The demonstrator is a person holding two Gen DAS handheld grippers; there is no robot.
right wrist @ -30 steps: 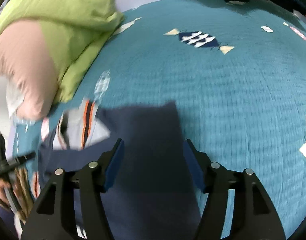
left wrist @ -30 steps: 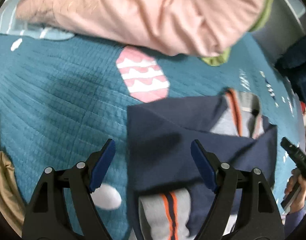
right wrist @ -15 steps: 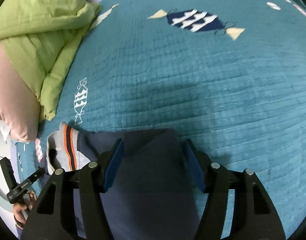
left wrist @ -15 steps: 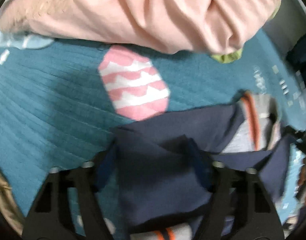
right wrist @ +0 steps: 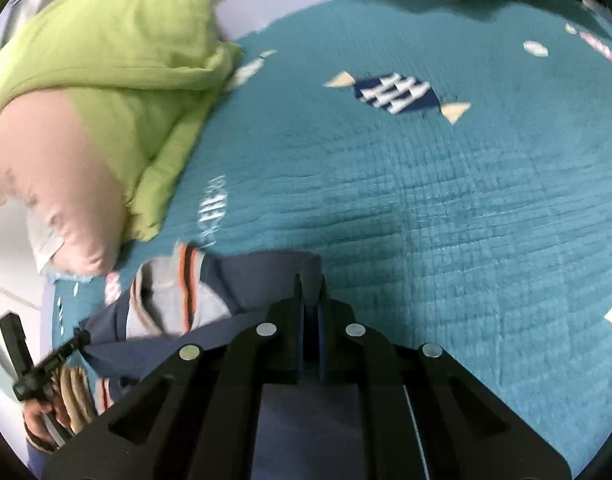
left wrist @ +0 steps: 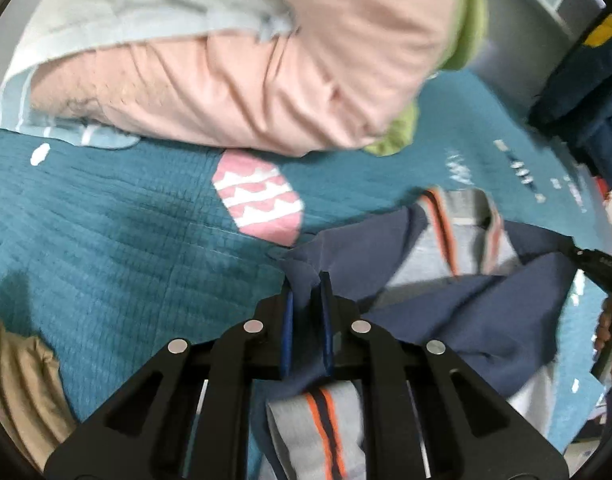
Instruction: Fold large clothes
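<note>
Navy garment [left wrist: 458, 316] pinched in both grippers' closed fingers [left wrist: 287, 320], pink-and-green bedding [right wrist: 106, 92] heaped beside it on teal quilt [right wrist: 426, 200]

We see the garment [left wrist: 458, 312] lying on the bed [left wrist: 126, 240], one corner between the fingers of our left tool [left wrist: 306, 300], another in our right tool [right wrist: 311, 292]. Beyond it the pillows [right wrist: 106, 80] sit stacked at the bed's edge, left of the garment in the right view.
</note>
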